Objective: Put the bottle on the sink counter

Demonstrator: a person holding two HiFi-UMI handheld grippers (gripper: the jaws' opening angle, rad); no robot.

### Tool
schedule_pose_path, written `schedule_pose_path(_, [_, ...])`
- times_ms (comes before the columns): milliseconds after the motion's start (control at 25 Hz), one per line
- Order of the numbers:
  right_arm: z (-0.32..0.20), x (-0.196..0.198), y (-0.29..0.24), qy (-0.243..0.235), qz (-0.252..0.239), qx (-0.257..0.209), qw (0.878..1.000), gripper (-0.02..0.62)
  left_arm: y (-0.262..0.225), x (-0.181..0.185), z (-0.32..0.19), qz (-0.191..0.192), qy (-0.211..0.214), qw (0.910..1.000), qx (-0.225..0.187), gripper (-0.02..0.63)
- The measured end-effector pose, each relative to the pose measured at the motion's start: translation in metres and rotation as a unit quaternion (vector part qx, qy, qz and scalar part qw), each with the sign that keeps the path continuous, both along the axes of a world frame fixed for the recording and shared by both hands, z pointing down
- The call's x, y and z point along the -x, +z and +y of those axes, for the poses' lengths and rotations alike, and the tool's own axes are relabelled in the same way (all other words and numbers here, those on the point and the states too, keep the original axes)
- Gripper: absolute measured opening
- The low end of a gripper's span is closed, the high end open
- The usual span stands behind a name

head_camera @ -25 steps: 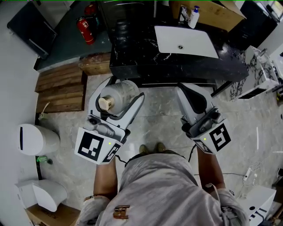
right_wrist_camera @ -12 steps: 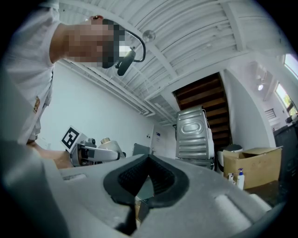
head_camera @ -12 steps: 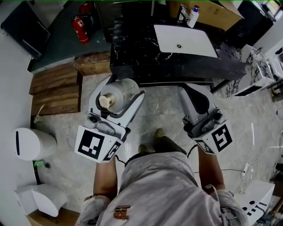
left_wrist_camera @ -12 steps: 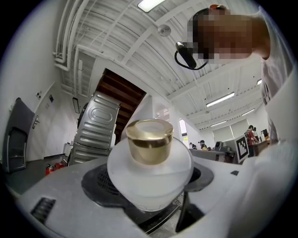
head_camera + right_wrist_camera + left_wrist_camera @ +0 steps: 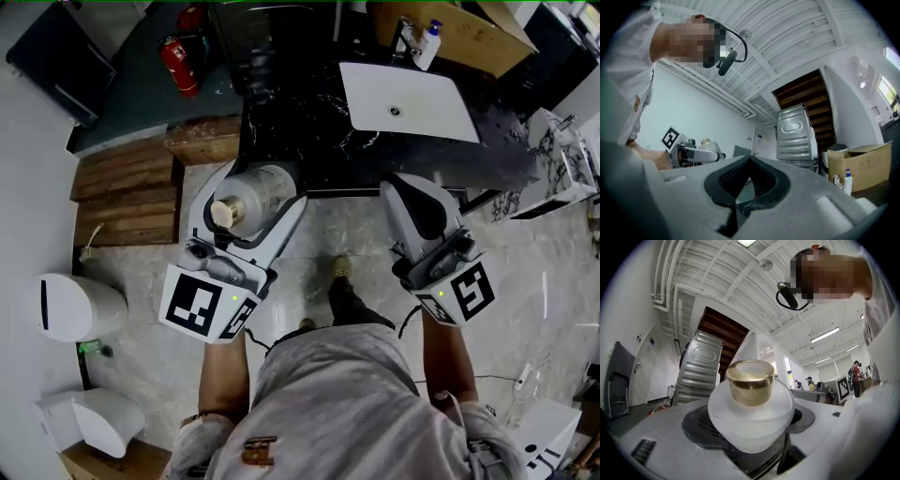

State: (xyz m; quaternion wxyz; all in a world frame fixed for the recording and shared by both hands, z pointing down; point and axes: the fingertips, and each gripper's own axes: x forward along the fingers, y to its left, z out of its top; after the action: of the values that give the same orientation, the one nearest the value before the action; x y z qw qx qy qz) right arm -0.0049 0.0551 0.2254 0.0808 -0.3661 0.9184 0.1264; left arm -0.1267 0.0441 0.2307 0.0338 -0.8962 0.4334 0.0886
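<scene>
Dark marble sink counter (image 5: 300, 141) lay just ahead of the left gripper (image 5: 266, 184). Its jaws stood wide, clamped on the broad body of the frosted bottle (image 5: 255, 199), probably for a firm carry. Beside it, the right gripper (image 5: 410, 187) was closed and empty.

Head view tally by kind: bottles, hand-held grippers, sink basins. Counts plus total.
Bottles: 2, the frosted gold-capped bottle in the left hand-held gripper and the blue-topped dispenser bottle behind the basin
Hand-held grippers: 2, the left one and the right hand-held gripper
Sink basin: 1
Total: 5
</scene>
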Motion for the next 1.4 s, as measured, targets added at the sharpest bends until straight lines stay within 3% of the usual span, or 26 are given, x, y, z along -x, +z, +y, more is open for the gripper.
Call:
schedule_pose_path(800, [-0.215,-0.056,0.029,-0.048,0.008,0.028,0.998,0.0,0.026,-0.041,-0.203,-0.051,-0.069,0.9953,0.044,0.333])
schedule_pose_path(1080, [-0.259,-0.061,0.048,-0.068,0.015,0.051,0.996,0.0,0.053,-0.043,-0.256,-0.076,-0.088,0.9899,0.08,0.333])
schedule_pose_path(1400, [-0.289,-0.055,0.063,-0.057,0.025,0.073,0.995,0.0,0.102,-0.042,-0.298,-0.107,-0.077,0.983,0.127,0.333])
